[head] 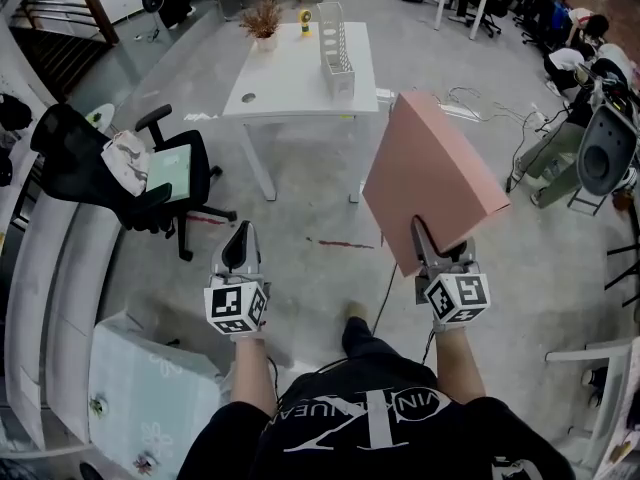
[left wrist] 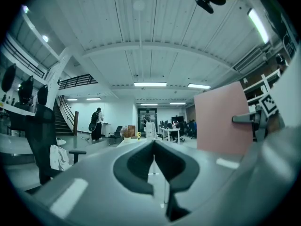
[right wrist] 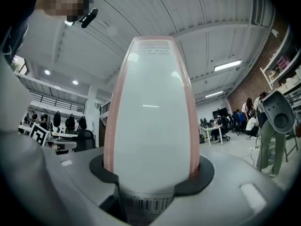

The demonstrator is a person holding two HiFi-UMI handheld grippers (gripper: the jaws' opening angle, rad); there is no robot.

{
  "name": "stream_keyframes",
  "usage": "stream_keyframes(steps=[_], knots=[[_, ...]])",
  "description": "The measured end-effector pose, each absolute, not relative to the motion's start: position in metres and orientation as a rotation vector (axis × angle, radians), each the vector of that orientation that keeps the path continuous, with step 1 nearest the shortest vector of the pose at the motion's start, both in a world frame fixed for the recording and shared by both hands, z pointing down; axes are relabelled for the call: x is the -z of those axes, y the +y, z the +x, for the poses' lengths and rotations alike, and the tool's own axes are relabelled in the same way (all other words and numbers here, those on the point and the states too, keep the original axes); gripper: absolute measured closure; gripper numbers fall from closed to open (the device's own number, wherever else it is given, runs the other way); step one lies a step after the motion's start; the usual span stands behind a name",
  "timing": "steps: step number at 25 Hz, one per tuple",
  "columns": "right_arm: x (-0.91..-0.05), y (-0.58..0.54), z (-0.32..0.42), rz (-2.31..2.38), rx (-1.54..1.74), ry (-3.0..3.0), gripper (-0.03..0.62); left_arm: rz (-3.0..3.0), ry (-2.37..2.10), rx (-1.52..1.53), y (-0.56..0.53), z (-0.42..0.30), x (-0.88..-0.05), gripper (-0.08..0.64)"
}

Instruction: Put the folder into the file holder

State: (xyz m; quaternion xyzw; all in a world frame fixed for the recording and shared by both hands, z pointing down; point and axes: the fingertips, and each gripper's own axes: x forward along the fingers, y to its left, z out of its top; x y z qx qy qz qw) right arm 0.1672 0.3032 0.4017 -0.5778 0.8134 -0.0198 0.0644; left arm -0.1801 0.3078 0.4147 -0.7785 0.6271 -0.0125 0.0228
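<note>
In the head view my right gripper (head: 421,234) is shut on the lower edge of a pink box folder (head: 430,173) and carries it upright, out in front of me. In the right gripper view the folder's white spine (right wrist: 153,117) fills the gap between the jaws, with a barcode at its base. My left gripper (head: 240,244) is level, its jaws together with nothing in them (left wrist: 154,147). From that side the folder (left wrist: 221,119) shows at the right. The white wire file holder (head: 335,46) stands on the white table (head: 290,88) some way ahead.
A black office chair (head: 120,173) with cloth on it stands at the left. A dried plant (head: 264,18) and a small yellow object (head: 305,18) sit at the table's far end. A pale cabinet (head: 150,388) is near my left leg. Cables (head: 480,103) lie at the right.
</note>
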Motion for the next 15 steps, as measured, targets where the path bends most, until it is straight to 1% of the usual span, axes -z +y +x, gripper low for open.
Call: stream_keyframes(steps=[15], knots=[[-0.403, 0.153, 0.189, -1.695, 0.101, 2.508, 0.298, -2.412, 1.987, 0.030, 0.165, -0.151, -0.413, 0.560]])
